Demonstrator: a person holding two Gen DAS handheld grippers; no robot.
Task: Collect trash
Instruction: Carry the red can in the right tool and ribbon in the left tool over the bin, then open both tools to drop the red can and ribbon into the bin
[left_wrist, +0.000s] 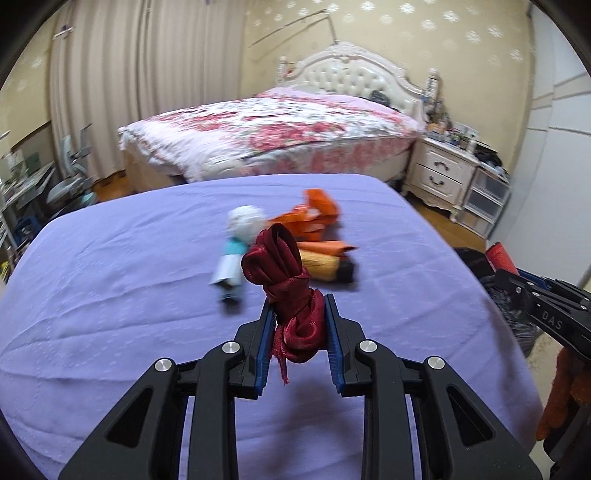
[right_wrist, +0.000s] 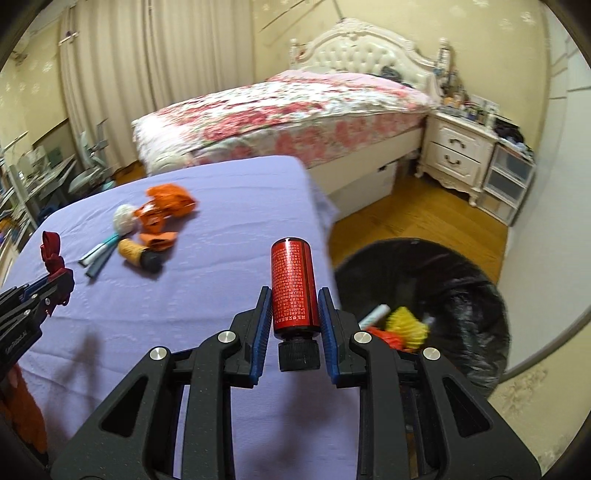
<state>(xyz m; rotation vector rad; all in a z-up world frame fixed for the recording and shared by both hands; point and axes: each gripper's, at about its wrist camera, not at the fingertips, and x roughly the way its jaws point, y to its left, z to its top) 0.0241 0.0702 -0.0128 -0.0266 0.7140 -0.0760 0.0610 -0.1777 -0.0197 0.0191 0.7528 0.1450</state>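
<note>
My left gripper (left_wrist: 298, 301) is shut on a knotted dark red ribbon (left_wrist: 286, 280) and holds it above the purple-covered table (left_wrist: 110, 295). The ribbon also shows at the left of the right wrist view (right_wrist: 51, 251). My right gripper (right_wrist: 293, 293) is shut on a red cylindrical bottle (right_wrist: 293, 288) with a black cap, held near the table's right edge. Beyond lie an orange wrapper (left_wrist: 314, 218), a white crumpled ball (left_wrist: 244, 220), a teal-and-white tube (left_wrist: 229, 267) and a yellow-and-black item (left_wrist: 327, 266). A black-lined trash bin (right_wrist: 461, 280) stands on the floor at right, with several items inside.
A bed with a floral cover (right_wrist: 288, 110) stands behind the table. A white nightstand (right_wrist: 458, 151) and plastic drawers (right_wrist: 508, 184) are at back right. A desk and chair (left_wrist: 70, 181) are at the left. Wooden floor (right_wrist: 424, 218) lies between table and bed.
</note>
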